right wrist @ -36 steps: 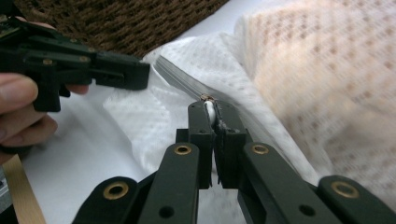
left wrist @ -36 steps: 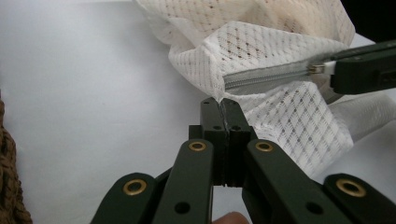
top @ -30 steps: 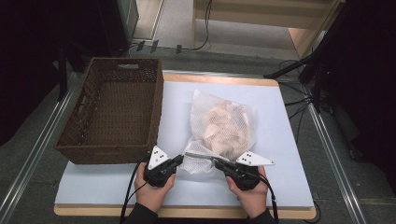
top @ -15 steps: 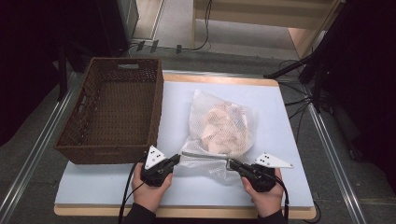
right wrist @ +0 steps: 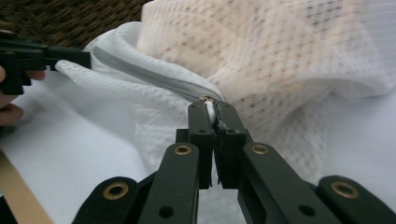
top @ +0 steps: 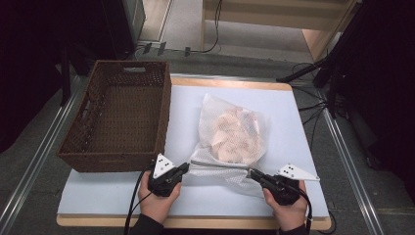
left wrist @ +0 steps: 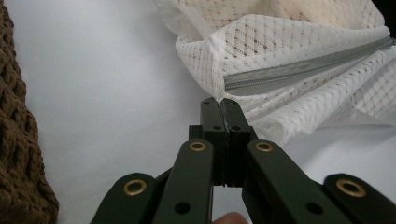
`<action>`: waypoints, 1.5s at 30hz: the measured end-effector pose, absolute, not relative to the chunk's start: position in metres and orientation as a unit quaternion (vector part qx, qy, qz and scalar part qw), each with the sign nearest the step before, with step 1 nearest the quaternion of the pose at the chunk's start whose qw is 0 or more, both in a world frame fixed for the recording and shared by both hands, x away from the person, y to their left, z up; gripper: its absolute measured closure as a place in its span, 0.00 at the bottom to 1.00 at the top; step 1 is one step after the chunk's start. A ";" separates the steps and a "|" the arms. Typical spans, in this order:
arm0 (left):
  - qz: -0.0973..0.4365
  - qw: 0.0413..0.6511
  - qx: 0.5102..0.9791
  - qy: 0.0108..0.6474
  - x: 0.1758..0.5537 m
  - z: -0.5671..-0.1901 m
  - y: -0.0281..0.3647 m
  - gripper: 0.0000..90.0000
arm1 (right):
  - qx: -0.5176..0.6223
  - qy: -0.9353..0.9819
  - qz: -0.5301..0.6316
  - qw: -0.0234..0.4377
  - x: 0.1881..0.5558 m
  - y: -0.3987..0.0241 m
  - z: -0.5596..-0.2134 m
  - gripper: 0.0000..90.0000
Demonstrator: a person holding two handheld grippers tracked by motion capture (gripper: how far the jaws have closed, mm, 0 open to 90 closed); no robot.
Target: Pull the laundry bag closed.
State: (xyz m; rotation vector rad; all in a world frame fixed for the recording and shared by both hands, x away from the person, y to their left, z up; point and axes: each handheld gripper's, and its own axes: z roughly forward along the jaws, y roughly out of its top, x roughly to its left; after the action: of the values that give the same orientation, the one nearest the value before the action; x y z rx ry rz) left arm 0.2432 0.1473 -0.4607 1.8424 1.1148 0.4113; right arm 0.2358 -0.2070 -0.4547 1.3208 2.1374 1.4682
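Observation:
A white mesh bag (top: 232,134) with pale peach cloth inside lies on the white table top (top: 293,107). Its grey zipper (left wrist: 303,65) runs along the near edge. My left gripper (top: 187,166) is shut on the bag's corner (left wrist: 212,91) at the zipper's left end, with the jaw tips (left wrist: 220,100) pinching the mesh. To the right, my right gripper (top: 250,172) is shut on the zipper pull (right wrist: 208,108). The zipper (right wrist: 154,77) looks closed between the two grippers. The left gripper (right wrist: 79,56) also appears far left in the right gripper view.
A brown wicker basket (top: 112,164) stands on the left of the table, close to my left hand; its weave (left wrist: 18,140) borders the left gripper view. Cables and stand legs lie on the floor beyond the table's right edge.
My right gripper has slid to the right along the bag's near edge, drawing the zipper out longer. The left gripper has stayed at the corner.

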 end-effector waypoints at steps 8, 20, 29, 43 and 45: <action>0.170 0.451 0.745 0.461 0.244 -0.461 0.151 1.00 | 0.466 0.724 0.494 0.120 0.235 -0.222 -0.457 0.97; 0.161 0.449 0.752 0.454 0.245 -0.463 0.147 1.00 | 0.489 0.719 0.470 0.151 0.238 -0.251 -0.462 0.97; 0.156 0.451 0.750 0.458 0.246 -0.464 0.149 1.00 | 0.494 0.723 0.460 0.146 0.242 -0.254 -0.465 0.97; 0.128 0.481 0.756 0.424 0.246 -0.466 0.154 0.91 | 0.478 0.710 0.492 0.161 0.245 -0.259 -0.472 0.81; 0.125 0.487 0.756 0.419 0.246 -0.464 0.157 0.77 | 0.473 0.709 0.500 0.157 0.247 -0.262 -0.474 0.68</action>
State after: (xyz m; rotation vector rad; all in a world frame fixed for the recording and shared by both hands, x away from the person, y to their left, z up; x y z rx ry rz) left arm 0.2459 0.1572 -0.4638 1.8385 1.0204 0.3052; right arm 0.2470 -0.2616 -0.4735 1.3526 2.0280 1.4309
